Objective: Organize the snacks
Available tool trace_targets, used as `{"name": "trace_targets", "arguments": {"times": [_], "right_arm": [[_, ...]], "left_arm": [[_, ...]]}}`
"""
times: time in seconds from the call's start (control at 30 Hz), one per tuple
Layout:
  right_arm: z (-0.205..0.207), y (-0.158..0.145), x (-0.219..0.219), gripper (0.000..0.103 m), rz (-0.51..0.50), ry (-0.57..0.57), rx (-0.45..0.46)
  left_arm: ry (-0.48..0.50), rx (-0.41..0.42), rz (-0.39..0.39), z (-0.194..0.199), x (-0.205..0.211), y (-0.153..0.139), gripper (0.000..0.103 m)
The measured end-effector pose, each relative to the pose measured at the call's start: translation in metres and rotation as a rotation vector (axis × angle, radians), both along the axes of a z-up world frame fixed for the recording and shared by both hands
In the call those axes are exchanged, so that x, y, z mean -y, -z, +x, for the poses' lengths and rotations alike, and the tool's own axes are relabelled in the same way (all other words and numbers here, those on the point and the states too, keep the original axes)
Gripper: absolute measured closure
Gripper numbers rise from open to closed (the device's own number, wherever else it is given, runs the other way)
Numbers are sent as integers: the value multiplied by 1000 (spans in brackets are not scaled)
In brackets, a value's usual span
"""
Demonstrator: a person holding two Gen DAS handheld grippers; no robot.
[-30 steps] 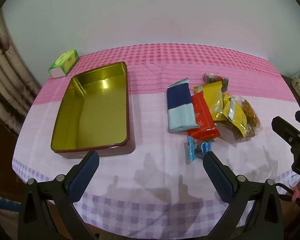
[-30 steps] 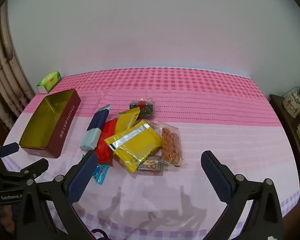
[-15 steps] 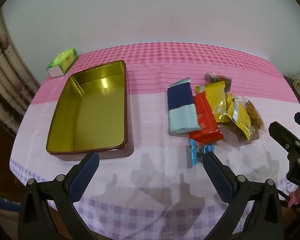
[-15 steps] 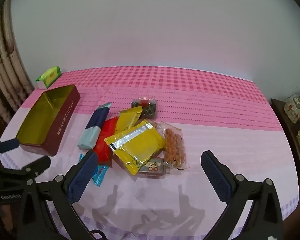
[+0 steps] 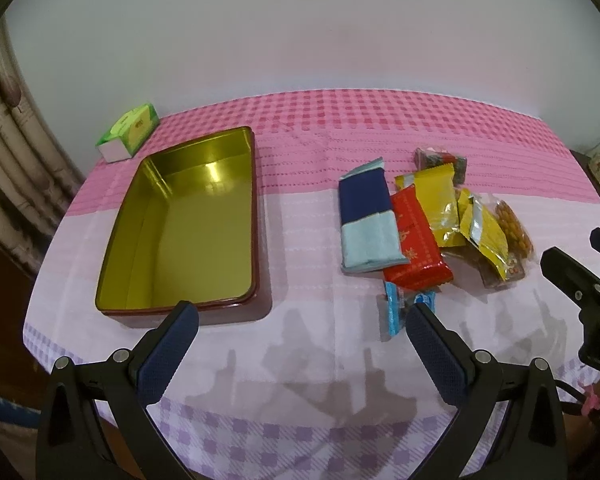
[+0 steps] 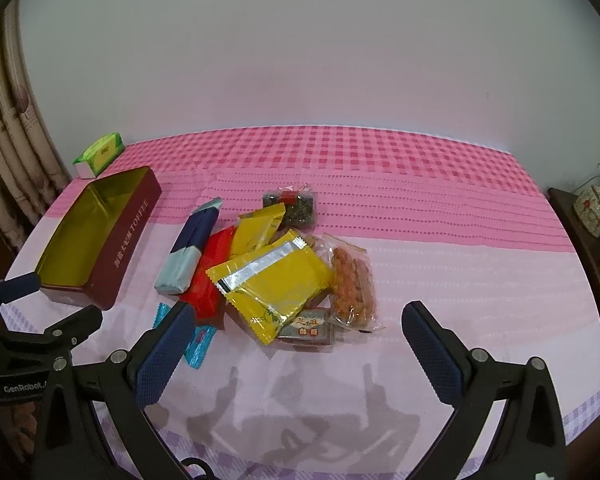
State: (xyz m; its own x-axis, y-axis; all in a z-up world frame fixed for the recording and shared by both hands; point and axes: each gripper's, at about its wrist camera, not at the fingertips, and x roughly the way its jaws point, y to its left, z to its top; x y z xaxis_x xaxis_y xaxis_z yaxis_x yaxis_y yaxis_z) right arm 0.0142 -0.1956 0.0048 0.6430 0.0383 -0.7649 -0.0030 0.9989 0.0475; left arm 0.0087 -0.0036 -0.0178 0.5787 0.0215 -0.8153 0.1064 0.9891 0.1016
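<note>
snacks point(image 6: 276, 280) heaped beside tin point(image 5: 180, 224)

The left gripper point(image 5: 300, 322) is a matte black frame with two angled fingers point(image 5: 168, 354), each faced with a dark blue, finely textured pad and studded with round silver screws. The right gripper point(image 6: 296, 322) is built the same way, with black arms, blue dimpled pads on its fingers point(image 6: 434, 354) and silver screw heads. In the right wrist view the left tool's black body carries white lettering reading "GenRobot", and a black cable loops at the near edge.
</note>
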Motion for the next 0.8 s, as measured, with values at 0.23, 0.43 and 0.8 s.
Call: {"name": "trace_targets", "arguments": {"times": [0.23,0.43,0.8], "right_arm": [[-1,3,-5,1,-11,-14,-1],[-1,4,-8,1,-19,-20,-5],[0,5,-8,1,-17,-19,-6]], "left_arm": [[15,-6,-29,-1,0,0,0],[13,-19,-20,-2,3,4,0],[3,-28,-4,-5,2,6,0]]}}
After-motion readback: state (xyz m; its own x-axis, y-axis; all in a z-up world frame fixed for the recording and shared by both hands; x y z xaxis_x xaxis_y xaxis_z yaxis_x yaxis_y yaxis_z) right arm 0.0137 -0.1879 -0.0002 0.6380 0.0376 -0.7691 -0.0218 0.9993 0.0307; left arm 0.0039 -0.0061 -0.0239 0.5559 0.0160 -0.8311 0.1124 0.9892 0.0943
